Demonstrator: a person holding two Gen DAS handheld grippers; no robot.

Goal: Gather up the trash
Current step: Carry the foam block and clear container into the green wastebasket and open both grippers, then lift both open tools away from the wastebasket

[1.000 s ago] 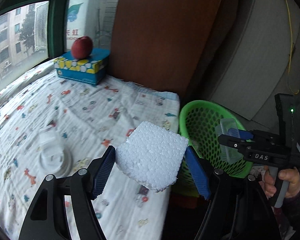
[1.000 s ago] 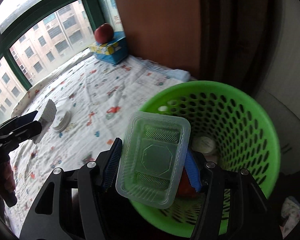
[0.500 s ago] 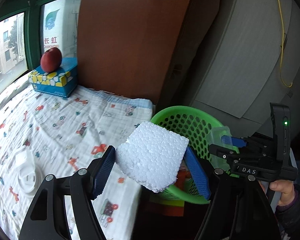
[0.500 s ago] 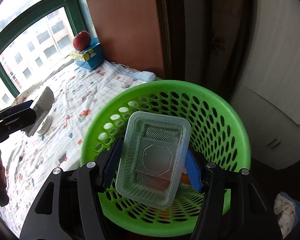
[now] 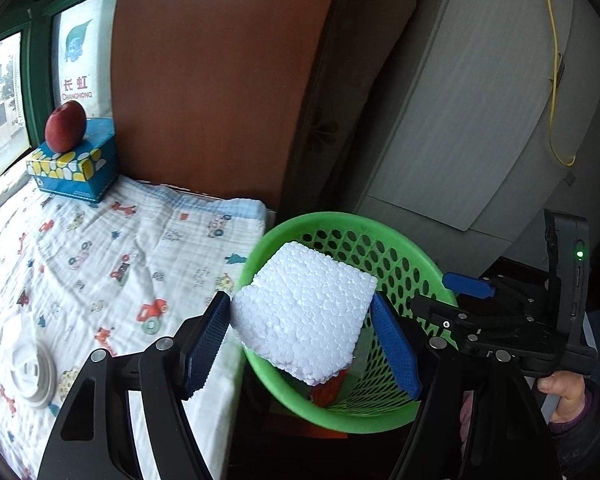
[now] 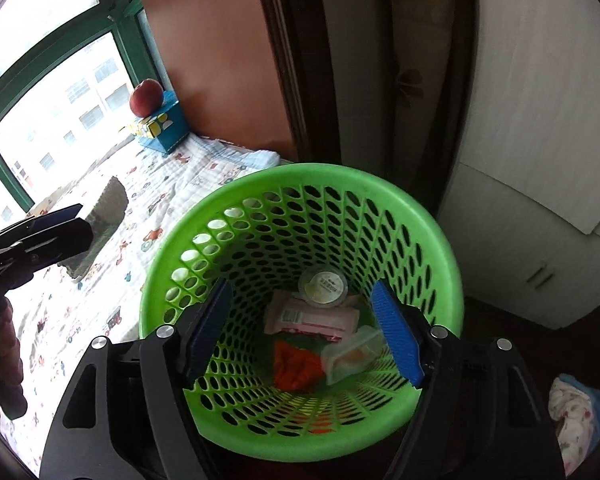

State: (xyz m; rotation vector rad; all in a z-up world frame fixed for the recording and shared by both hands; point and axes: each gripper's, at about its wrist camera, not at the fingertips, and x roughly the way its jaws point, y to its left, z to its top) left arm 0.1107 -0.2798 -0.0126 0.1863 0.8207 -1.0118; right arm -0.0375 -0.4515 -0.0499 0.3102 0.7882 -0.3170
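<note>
While right gripper opens over basket — left gripper clamps foam.

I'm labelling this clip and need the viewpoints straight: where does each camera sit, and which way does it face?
Left wrist: on the left gripper, angled down past its foam block to the green basket; right gripper and a hand show.
Right wrist: on the right gripper, jaws opening and empty, looking into the basket; left gripper shows.
Shared: basket, apple, patterned sheet.

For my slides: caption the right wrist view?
Right hand-held gripper opening above green basket; clear tray lies inside.
</note>
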